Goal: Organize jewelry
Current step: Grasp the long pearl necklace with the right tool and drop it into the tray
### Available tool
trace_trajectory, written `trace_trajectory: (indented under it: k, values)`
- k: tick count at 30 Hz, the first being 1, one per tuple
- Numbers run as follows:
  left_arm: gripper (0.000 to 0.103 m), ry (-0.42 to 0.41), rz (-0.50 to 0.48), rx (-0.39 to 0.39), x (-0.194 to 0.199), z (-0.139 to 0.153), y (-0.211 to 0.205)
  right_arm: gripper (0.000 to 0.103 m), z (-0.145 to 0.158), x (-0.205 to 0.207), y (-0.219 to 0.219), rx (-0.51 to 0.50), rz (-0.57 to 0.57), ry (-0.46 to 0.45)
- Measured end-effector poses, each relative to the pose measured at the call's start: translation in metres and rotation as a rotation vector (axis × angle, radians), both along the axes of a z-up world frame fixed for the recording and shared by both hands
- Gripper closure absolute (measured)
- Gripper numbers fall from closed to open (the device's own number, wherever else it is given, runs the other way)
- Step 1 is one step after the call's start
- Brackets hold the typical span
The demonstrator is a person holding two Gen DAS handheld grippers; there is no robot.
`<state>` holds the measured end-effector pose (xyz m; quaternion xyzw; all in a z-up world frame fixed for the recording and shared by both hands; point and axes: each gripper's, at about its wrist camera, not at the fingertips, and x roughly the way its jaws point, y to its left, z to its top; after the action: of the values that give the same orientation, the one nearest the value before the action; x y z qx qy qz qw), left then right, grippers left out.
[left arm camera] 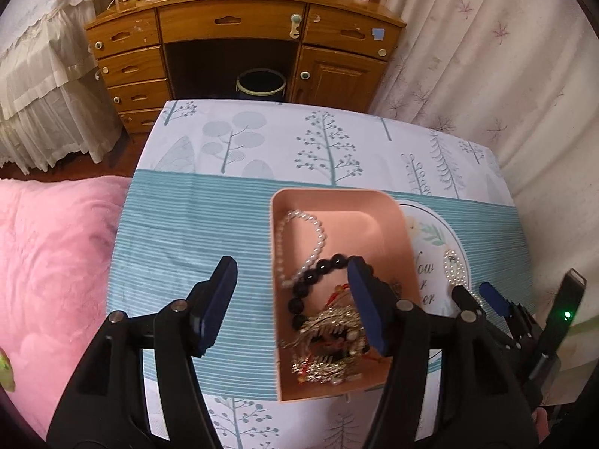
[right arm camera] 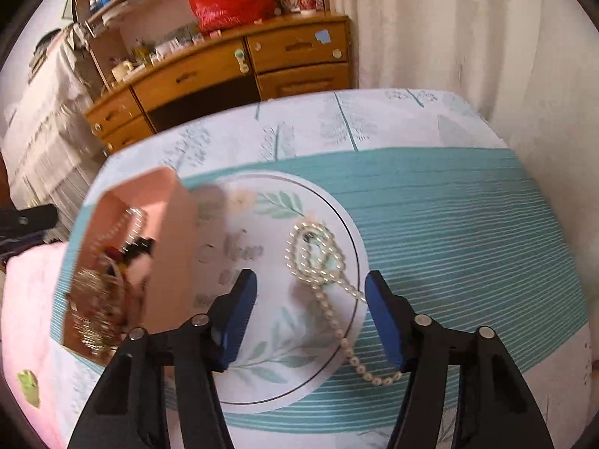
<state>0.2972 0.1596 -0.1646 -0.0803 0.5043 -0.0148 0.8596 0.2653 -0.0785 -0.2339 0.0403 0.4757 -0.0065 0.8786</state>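
Observation:
A pink tray (left arm camera: 378, 220) sits on the tablecloth and holds a white pearl bracelet (left arm camera: 318, 232), a black bead bracelet (left arm camera: 314, 280) and gold hair ornaments (left arm camera: 329, 340). My left gripper (left arm camera: 292, 288) is open and empty, its right finger over the tray. A long pearl necklace (right arm camera: 318, 258) lies on the cloth right of the tray (right arm camera: 172, 247); it also shows in the left wrist view (left arm camera: 455, 267). My right gripper (right arm camera: 310, 318) is open and empty above the necklace, and it shows at the right of the left wrist view (left arm camera: 475, 292).
The table carries a teal striped cloth (left arm camera: 209, 224) with tree prints. A pink blanket (left arm camera: 48, 262) lies at its left. A wooden desk (left arm camera: 239, 45) with a dark bin (left arm camera: 260, 84) stands beyond. Curtains (left arm camera: 486, 56) hang at the right.

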Motion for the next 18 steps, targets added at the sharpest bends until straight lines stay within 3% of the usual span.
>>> trace_trajectory:
  k: [7, 10, 14, 18]
  values:
    - [0.044, 0.038, 0.065, 0.038, -0.011, -0.018, 0.024, 0.051, -0.028, 0.014, 0.001, -0.059, 0.028, 0.012]
    - [0.044, 0.055, 0.099, 0.041, -0.014, -0.026, 0.037, 0.072, -0.032, 0.016, 0.008, -0.114, 0.063, -0.021]
    - [0.044, 0.082, 0.129, 0.038, -0.017, -0.036, 0.047, 0.094, -0.03, 0.018, 0.012, -0.109, 0.094, -0.022]
    - [0.044, 0.089, 0.131, 0.027, -0.017, -0.039, 0.048, 0.094, -0.027, 0.021, 0.002, -0.032, 0.062, -0.009]
